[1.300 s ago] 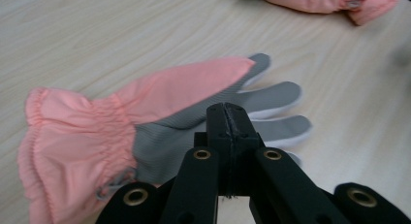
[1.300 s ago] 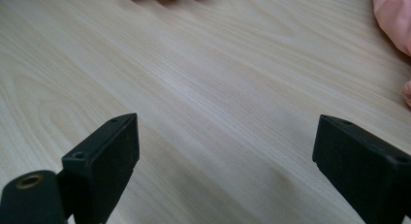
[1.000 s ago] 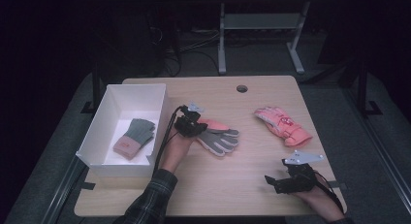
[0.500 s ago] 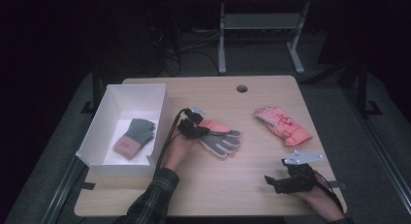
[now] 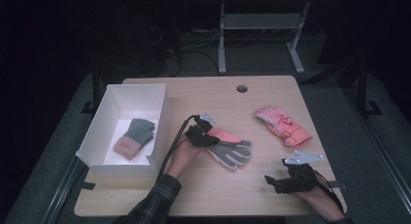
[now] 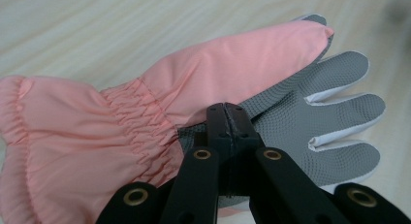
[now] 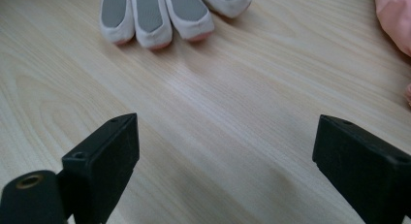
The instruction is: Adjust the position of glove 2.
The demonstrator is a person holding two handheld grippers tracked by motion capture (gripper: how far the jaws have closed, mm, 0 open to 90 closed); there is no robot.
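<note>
A pink glove with a grey palm (image 5: 233,149) lies near the table's middle, fingers toward the right. My left gripper (image 5: 203,136) is shut on it at the wrist end. In the left gripper view the jaws meet on the grey palm fabric (image 6: 310,112) just below the gathered pink cuff, and the gripper (image 6: 228,118) pinches the edge. A second pink glove (image 5: 283,124) lies at the right. My right gripper (image 5: 274,181) rests low near the front right edge, open and holding nothing (image 7: 223,136). Ahead of it lie the first glove's fingertips (image 7: 160,15).
A white open box (image 5: 107,121) stands at the table's left with a green and pink knit glove (image 5: 135,136) inside. A round cable hole (image 5: 242,88) sits near the far edge. Bare wood (image 5: 232,195) lies between the two grippers.
My left gripper has crept toward the near edge and slightly right, taking the grey-palmed glove with it. The right gripper has stayed where it was.
</note>
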